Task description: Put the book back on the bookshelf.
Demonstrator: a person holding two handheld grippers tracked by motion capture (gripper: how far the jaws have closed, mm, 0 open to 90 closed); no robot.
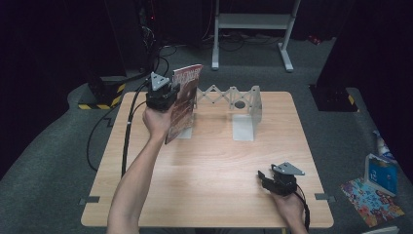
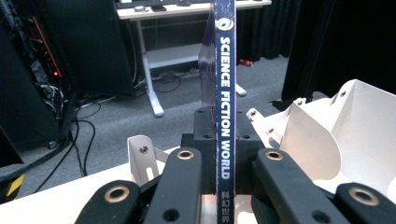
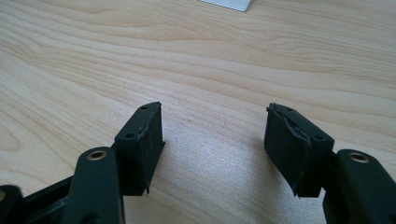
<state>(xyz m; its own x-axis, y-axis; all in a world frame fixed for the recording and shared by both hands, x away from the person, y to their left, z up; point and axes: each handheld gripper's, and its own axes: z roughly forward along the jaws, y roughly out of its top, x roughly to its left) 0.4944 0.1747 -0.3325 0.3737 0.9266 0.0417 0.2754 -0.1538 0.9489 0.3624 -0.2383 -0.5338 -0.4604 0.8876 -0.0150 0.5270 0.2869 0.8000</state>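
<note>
Left gripper (image 1: 171, 96) is clamped on the thin red-covered paperback with the dark blue "Science Fiction World" spine (image 1: 183, 101), holding it upright over the left end of the white metal expandable book rack (image 1: 243, 105), probably to drop it into a slot. In the left gripper view the spine (image 2: 225, 93) sits dead centre between the pads, pinched low and rising clear above them. Right gripper (image 1: 266, 179) rests low over the light wooden table (image 1: 214, 161), jaws wide and empty, apparently parked.
</note>
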